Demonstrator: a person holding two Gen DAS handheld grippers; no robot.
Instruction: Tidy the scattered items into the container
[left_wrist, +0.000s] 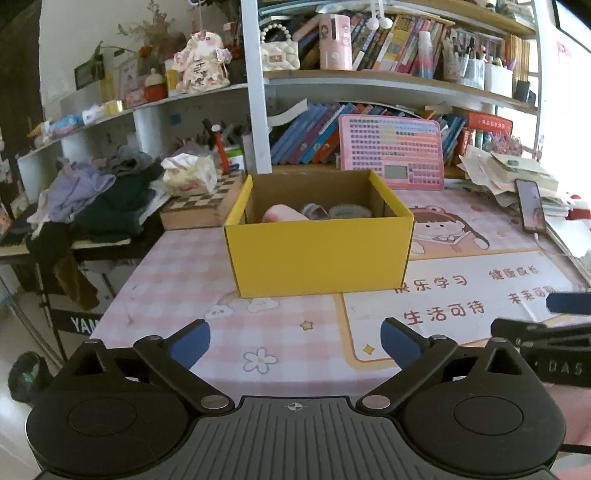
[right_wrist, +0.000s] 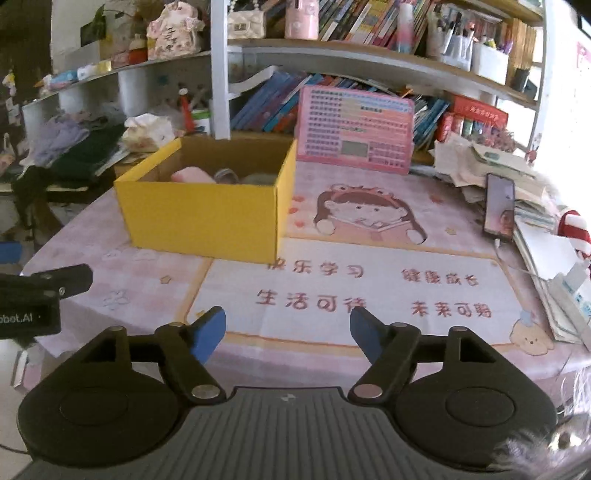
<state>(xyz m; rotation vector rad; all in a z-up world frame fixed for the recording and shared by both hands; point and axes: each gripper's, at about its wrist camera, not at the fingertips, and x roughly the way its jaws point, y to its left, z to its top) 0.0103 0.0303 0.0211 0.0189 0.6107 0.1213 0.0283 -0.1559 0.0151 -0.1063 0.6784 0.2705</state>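
Note:
A yellow cardboard box (left_wrist: 319, 254) stands on the pink desk mat; it also shows in the right wrist view (right_wrist: 205, 218). Inside it lie a pink rounded item (left_wrist: 282, 214), a small greyish item (left_wrist: 316, 211) and a roll of tape (left_wrist: 349, 211); the pink item shows in the right wrist view (right_wrist: 192, 174). My left gripper (left_wrist: 295, 345) is open and empty, held low in front of the box. My right gripper (right_wrist: 288, 334) is open and empty, to the right of the box over the mat's printed text.
A pink keyboard toy (left_wrist: 391, 151) leans against the books behind the box. A phone (right_wrist: 499, 208) and a stack of papers (right_wrist: 491, 166) lie at the right. A chessboard box (left_wrist: 201, 206), a tissue pack and a pile of clothes (left_wrist: 99, 195) sit at the left.

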